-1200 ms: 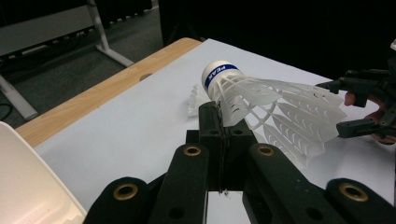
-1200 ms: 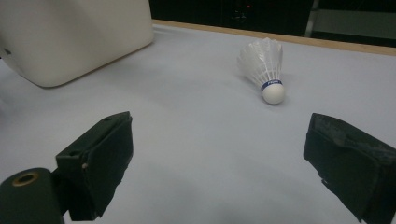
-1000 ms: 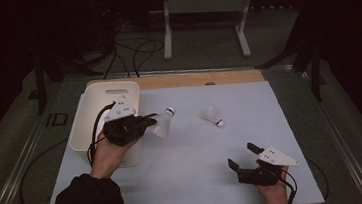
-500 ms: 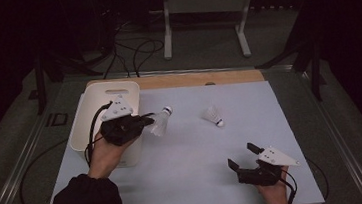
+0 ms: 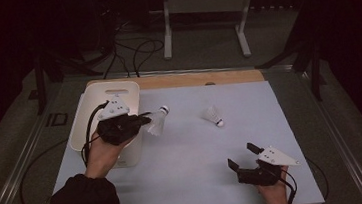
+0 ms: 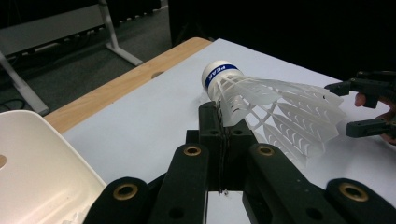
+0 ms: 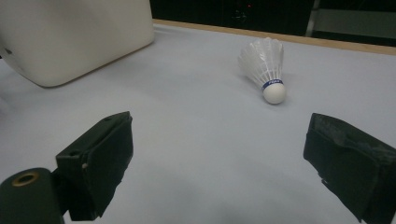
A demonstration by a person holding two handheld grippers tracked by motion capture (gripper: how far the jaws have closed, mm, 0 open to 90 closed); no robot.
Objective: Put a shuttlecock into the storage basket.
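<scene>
Left gripper (image 5: pixel 143 119): jaws pressed together on the skirt of a white shuttlecock (image 5: pixel 157 123), held clear of the table (image 5: pixel 184 152) just off the 3 o'clock side of the white bin (image 5: pixel 86 122). Right gripper (image 5: pixel 242 159): jaws spread wide and empty, low at 5 o'clock. Second shuttlecock (image 5: pixel 213 116) lies on the table well apart, near 1 o'clock from centre.

Two shuttlecocks are in sight: one shuttlecock (image 5: pixel 157 123) near the table's left edge, the other shuttlecock (image 5: pixel 213 116) near the far edge's middle. There is one white bin (image 5: pixel 95 108) at the far left corner. Two grippers are present, left (image 5: pixel 143 120) and right (image 5: pixel 242 155).
</scene>
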